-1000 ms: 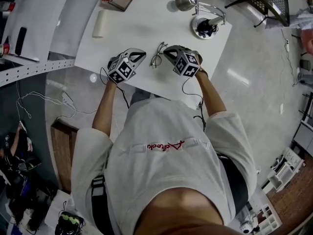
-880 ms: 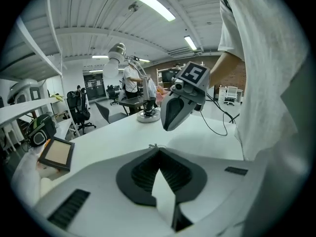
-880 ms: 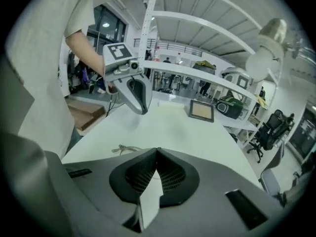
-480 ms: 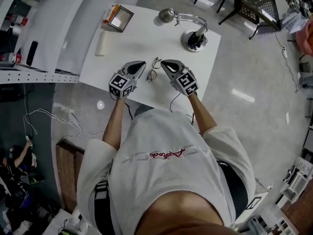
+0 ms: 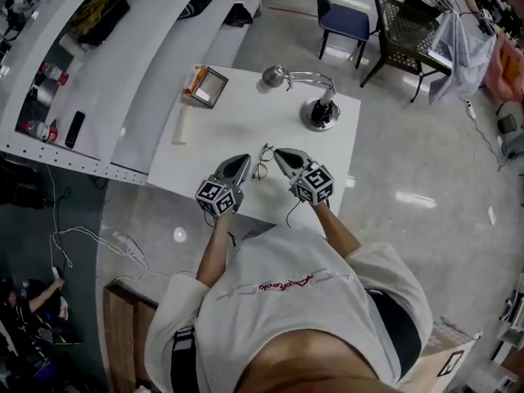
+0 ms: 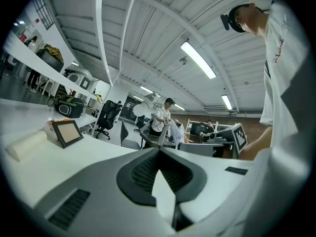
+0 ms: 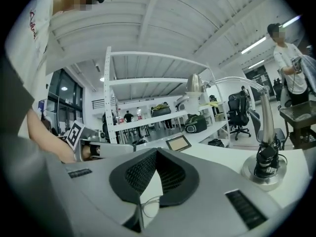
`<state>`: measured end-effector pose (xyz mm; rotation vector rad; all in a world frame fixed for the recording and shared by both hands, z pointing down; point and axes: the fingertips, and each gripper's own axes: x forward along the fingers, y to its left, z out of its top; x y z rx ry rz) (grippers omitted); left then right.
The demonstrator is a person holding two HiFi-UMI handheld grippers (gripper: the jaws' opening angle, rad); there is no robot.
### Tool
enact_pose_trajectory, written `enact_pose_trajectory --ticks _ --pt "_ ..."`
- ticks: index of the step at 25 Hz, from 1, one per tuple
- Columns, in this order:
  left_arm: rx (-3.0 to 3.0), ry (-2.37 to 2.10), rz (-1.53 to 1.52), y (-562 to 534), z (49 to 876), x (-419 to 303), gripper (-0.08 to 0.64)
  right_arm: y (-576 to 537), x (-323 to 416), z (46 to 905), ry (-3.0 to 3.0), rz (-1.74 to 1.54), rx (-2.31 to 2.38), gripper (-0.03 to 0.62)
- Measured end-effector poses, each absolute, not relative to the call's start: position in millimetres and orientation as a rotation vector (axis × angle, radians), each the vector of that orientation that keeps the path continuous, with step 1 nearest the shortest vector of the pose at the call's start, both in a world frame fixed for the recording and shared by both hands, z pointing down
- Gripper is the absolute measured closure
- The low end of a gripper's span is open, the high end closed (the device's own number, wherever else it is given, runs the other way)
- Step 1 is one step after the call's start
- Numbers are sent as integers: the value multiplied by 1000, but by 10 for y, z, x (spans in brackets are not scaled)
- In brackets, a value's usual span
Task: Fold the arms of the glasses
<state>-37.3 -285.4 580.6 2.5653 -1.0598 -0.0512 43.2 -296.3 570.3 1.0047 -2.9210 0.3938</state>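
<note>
Thin wire-rimmed glasses [image 5: 261, 163] lie on the white table [image 5: 246, 113] near its front edge, between my two grippers. My left gripper [image 5: 244, 160] rests just left of them with its jaws shut; in the left gripper view its tips [image 6: 159, 150] meet with nothing between them. Just right of the glasses is my right gripper [image 5: 278, 152], also shut. In the right gripper view its tips [image 7: 156, 151] meet, and a bit of the glasses' wire [image 7: 148, 205] shows low in the gap behind them. I cannot tell from here how the arms stand.
A desk lamp [image 5: 318, 105] stands at the table's far right. A small framed picture [image 5: 207, 86] and a white roll [image 5: 180, 125] sit at the far left. White shelving runs along the left; chairs [image 5: 342, 19] stand beyond the table.
The head view has pulled back and shows more of the room. Both grippers stay shut on either side of the glasses, which have not visibly moved on the table.
</note>
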Motion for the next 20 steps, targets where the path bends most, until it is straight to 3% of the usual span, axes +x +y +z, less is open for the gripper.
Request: enact_pose_trajectory --ticks 20 --pt "2736 -936 4 -1341 5577 -763 532 -1299 -30 5595 -2803 226 1128 580"
